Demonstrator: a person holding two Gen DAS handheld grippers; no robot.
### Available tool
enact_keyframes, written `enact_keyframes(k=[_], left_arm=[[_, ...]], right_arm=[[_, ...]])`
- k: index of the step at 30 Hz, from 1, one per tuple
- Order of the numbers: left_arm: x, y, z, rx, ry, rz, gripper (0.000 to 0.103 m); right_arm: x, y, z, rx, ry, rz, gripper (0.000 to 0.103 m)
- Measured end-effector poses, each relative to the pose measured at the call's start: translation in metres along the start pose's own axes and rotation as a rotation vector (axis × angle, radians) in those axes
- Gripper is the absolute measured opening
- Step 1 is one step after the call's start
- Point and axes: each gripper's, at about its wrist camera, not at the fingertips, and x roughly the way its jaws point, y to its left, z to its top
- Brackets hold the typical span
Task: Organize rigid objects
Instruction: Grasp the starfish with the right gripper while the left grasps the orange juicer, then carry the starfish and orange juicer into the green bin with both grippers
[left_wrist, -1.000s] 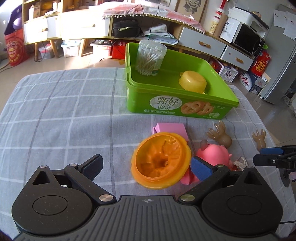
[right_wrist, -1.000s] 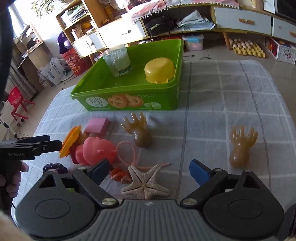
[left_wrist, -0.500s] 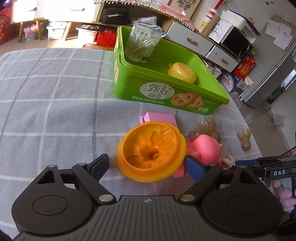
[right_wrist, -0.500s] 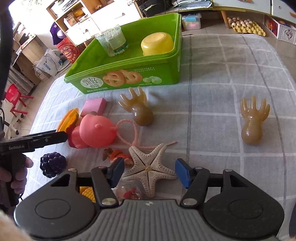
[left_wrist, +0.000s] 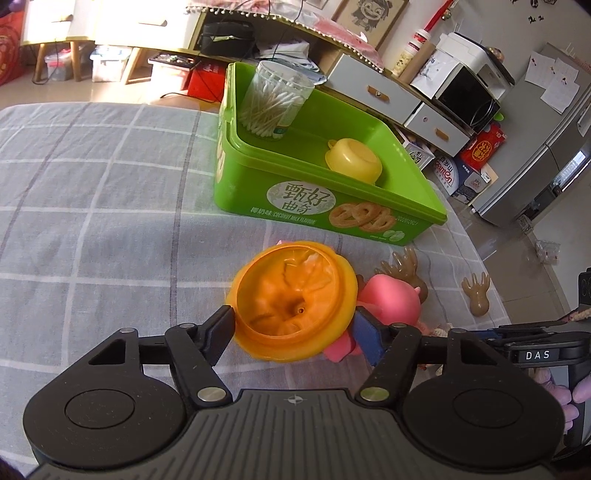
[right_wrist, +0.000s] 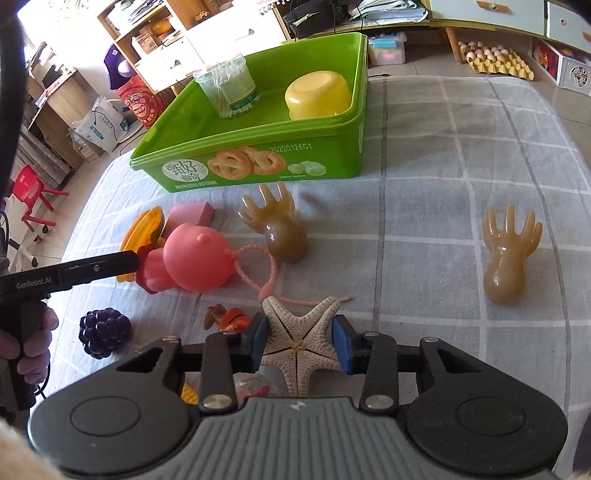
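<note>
Bracketing an orange lid (left_wrist: 293, 308) at its rim, the left gripper (left_wrist: 295, 330) is pressing both pads against it on the tablecloth (left_wrist: 92, 221); thin and light, it is probably slippery. The right gripper (right_wrist: 299, 341) is closing narrowly on a brittle starfish (right_wrist: 299, 338) near the green box (right_wrist: 255, 162).

Left gripper (left_wrist: 293, 330): level, low over the table, fingers closed against both sides of the orange lid (left_wrist: 291, 301); left pad (left_wrist: 218, 330) and right pad (left_wrist: 365, 338) both touch its rim. Right gripper (right_wrist: 298, 343): level, low, pads pressed on either side of the starfish (right_wrist: 299, 341). A bare hand (right_wrist: 31, 345) grips the left handle.
</note>
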Motion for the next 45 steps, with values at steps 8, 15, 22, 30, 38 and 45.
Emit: enact_keyframes(k=[8, 15, 22, 30, 38, 45], left_arm=[[-0.007, 0.004, 0.002, -0.043, -0.004, -0.008, 0.022], [-0.013, -0.001, 0.007, -0.001, -0.059, 0.049, 0.015], [-0.004, -0.025, -0.002, 0.206, -0.102, 0.138, 0.041], [0.011, -0.040, 0.000, 0.294, -0.124, 0.203, 0.031], [0.004, -0.041, 0.007, 0.250, -0.174, 0.246, 0.013], [-0.018, -0.036, 0.015, 0.145, -0.213, 0.175, 0.013]], right_arm=[[-0.008, -0.013, 0.010, 0.040, -0.036, -0.030, 0.013], [-0.009, -0.019, 0.013, 0.069, -0.042, -0.038, 0.013], [-0.005, -0.021, 0.017, 0.080, -0.041, -0.038, 0.013], [-0.007, -0.022, 0.024, 0.104, -0.057, -0.027, 0.013], [-0.009, -0.020, 0.030, 0.119, -0.072, -0.015, 0.013], [-0.016, -0.021, 0.036, 0.140, -0.100, 0.000, 0.012]])
